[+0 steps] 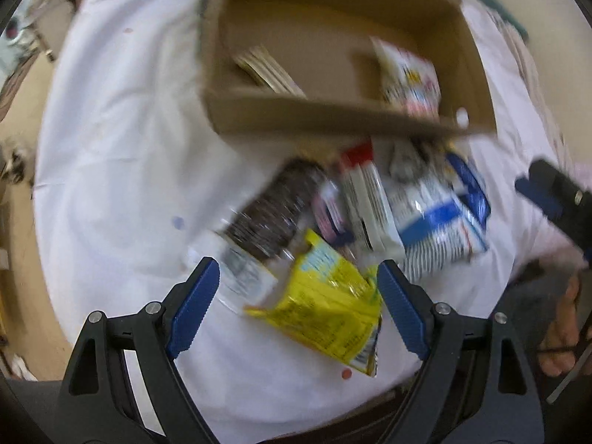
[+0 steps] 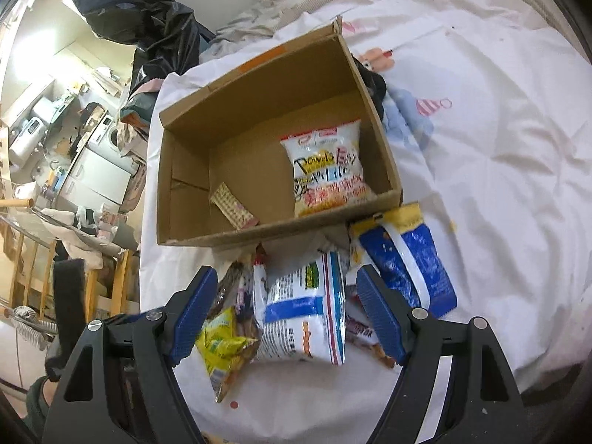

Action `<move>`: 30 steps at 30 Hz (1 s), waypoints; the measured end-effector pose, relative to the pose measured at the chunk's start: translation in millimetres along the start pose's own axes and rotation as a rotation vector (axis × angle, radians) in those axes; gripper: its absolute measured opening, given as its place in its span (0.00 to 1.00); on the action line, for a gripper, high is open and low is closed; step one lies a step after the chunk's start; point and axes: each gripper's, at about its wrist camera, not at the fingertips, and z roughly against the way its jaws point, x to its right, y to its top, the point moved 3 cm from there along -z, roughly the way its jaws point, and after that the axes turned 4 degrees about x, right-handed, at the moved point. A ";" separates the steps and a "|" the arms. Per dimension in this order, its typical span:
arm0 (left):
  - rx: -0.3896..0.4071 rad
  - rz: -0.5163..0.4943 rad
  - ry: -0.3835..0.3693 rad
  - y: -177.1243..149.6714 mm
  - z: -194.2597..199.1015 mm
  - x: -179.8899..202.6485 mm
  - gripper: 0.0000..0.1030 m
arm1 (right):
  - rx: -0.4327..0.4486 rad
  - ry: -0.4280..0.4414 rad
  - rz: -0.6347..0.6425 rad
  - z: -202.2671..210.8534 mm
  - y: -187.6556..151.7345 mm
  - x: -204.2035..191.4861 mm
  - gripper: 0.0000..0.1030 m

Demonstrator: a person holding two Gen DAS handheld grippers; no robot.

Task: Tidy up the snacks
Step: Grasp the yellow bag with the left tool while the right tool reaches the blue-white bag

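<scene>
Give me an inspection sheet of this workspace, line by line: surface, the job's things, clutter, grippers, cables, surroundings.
Surface: white sheet with small cartoon prints, wrinkled.
Job's things: open cardboard box holding a white snack bag and a small flat packet; in front of the box, a pile with a yellow bag, a white and blue bag, a blue bag and a dark packet.
Clutter: black plastic bag behind the box.
Grippers: left gripper open over the yellow bag; right gripper open over the pile; neither holds anything.
Cables: nothing seen.
Surroundings: washing machine and crowded shelves at the left.
</scene>
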 end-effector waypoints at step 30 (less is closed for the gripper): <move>0.091 -0.084 0.044 -7.1 29.0 34.8 0.62 | -0.102 0.021 -0.079 -21.7 -10.1 12.9 0.78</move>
